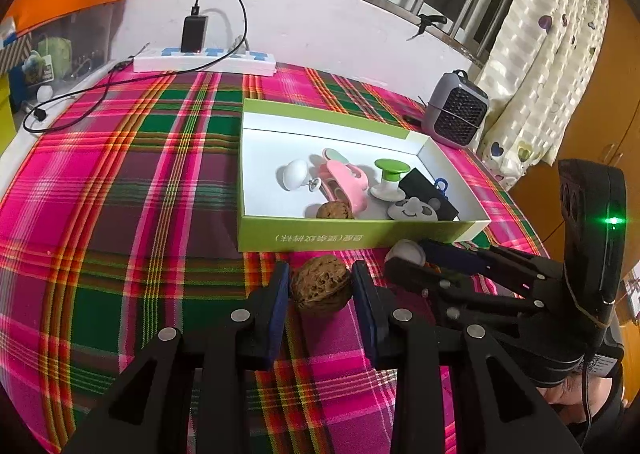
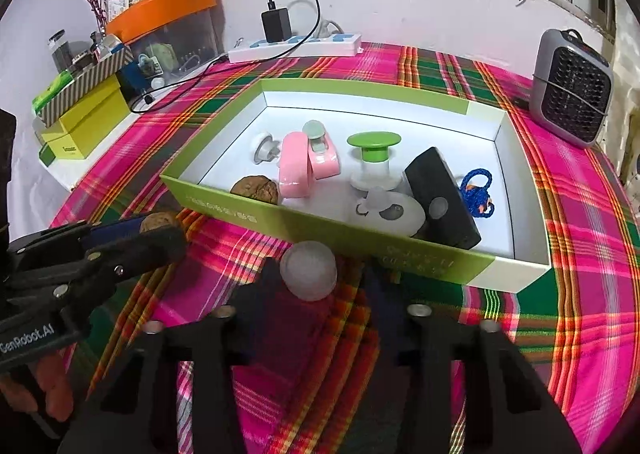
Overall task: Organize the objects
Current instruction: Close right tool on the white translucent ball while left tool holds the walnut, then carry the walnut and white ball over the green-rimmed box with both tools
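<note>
- Left wrist view: my left claw (image 1: pixel 320 286) is clamped on a walnut (image 1: pixel 321 286) at lower centre, just in front of the green box (image 1: pixel 360 238) on the plaid bench (image 1: pixel 140 173). A second walnut (image 1: pixel 335 210) lies inside the box.
- Right wrist view: my right claw (image 2: pixel 316 278) straddles a white ball (image 2: pixel 308 270) below centre, close to the box's front wall; blurred, so I cannot tell whether both pads press it.

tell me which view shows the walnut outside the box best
The left wrist view: the walnut sits centred and sharp between the left gripper pads, in front of the green box. The right wrist view shows only a sliver of it behind that gripper's fingers.
</note>
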Tool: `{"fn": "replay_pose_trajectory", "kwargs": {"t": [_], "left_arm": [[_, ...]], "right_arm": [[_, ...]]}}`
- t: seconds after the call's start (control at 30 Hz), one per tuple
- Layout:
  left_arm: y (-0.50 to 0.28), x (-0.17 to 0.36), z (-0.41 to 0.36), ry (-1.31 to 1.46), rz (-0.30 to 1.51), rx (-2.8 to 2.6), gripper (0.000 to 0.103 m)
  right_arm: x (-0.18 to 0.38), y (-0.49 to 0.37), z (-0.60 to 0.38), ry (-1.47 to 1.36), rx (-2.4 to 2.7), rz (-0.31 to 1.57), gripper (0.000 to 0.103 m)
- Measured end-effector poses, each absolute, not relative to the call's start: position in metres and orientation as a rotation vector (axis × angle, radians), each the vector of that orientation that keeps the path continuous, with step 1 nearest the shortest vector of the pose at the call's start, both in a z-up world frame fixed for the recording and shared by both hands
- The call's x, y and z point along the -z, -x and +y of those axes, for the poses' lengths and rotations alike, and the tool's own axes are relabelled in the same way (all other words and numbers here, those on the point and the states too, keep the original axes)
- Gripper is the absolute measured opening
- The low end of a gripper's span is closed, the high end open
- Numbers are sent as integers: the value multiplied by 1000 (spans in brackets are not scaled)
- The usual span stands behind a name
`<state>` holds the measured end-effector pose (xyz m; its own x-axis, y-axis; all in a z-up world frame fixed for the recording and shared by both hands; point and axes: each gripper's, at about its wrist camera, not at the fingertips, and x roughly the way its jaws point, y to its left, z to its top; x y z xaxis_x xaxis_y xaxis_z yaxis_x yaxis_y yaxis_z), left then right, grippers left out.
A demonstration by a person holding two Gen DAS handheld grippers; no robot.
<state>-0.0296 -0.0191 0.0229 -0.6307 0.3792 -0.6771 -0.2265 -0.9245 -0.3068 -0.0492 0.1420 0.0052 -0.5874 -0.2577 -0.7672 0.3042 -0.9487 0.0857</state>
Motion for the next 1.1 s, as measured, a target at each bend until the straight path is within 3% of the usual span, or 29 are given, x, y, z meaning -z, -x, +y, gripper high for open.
{"fn": "replay_pose_trajectory", "kwargs": {"t": [0.13, 1.1], "left_arm": [[29, -22, -18, 1125, -274, -2552, 30], [19, -56, 30, 1077, -114, -2568, 30]], "right_arm": [[-5, 50, 141, -1219, 2551, 87, 29], [-52, 8, 190, -1027, 2598, 1, 29]]}}
